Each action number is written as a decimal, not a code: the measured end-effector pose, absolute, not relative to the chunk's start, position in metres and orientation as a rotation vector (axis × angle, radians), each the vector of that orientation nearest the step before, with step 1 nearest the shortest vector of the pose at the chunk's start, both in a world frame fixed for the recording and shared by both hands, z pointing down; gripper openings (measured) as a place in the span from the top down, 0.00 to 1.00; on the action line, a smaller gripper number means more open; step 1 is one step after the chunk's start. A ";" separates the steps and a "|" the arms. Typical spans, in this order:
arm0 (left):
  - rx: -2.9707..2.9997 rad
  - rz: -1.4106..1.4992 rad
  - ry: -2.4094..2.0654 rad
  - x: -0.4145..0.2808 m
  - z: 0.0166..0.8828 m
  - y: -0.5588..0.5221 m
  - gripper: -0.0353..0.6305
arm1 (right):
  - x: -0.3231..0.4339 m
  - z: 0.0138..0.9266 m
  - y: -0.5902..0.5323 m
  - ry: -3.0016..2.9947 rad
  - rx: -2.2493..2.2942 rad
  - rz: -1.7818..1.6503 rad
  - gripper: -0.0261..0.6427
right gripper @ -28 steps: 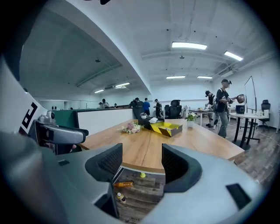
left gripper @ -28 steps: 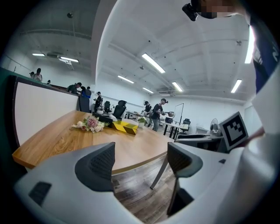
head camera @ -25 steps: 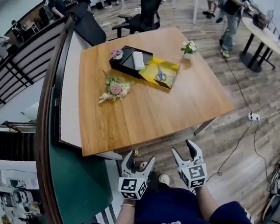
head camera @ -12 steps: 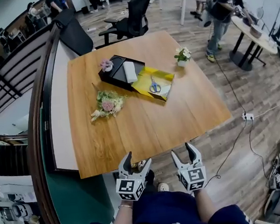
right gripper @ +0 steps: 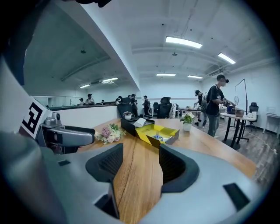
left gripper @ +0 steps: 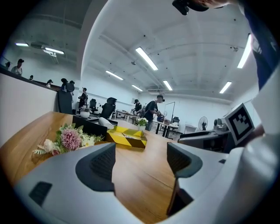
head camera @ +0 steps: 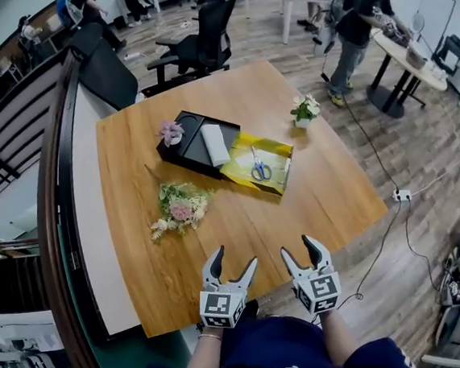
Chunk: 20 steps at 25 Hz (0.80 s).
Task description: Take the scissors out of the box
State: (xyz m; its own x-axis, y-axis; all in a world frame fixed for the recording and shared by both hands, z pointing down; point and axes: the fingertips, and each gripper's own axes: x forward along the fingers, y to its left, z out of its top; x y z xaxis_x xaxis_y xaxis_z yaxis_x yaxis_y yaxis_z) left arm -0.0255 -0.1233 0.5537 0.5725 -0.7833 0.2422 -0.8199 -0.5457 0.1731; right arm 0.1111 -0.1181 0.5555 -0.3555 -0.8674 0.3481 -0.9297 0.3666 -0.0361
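Hovering at near counter (head camera: 297,213) edge, left tongs (head camera: 234,258) and right tongs (head camera: 300,246) gape wide, empty. Scissors (head camera: 261,169) lie in yellow box (head camera: 240,159) far across wooden counter; open office, chairs (head camera: 201,48), people (head camera: 352,22) beyond.

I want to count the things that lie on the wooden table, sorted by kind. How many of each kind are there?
Flower pieces: 3 (loose bouquet, pink-flower pot, white-flower pot)
Boxes: 2 (black box, yellow box)
Scissors: 1
White folded item: 1
Total: 7
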 end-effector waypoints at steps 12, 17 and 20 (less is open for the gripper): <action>2.534 0.184 -1.289 -0.038 0.556 -0.159 0.42 | 0.092 0.569 -0.162 -2.288 1.600 0.351 0.59; 2.507 0.200 -1.332 -0.040 0.555 -0.169 0.42 | 0.093 0.558 -0.181 -2.305 1.581 0.329 0.60; 2.486 0.184 -1.367 -0.040 0.548 -0.171 0.42 | 0.095 0.532 -0.198 -2.327 1.572 0.223 0.69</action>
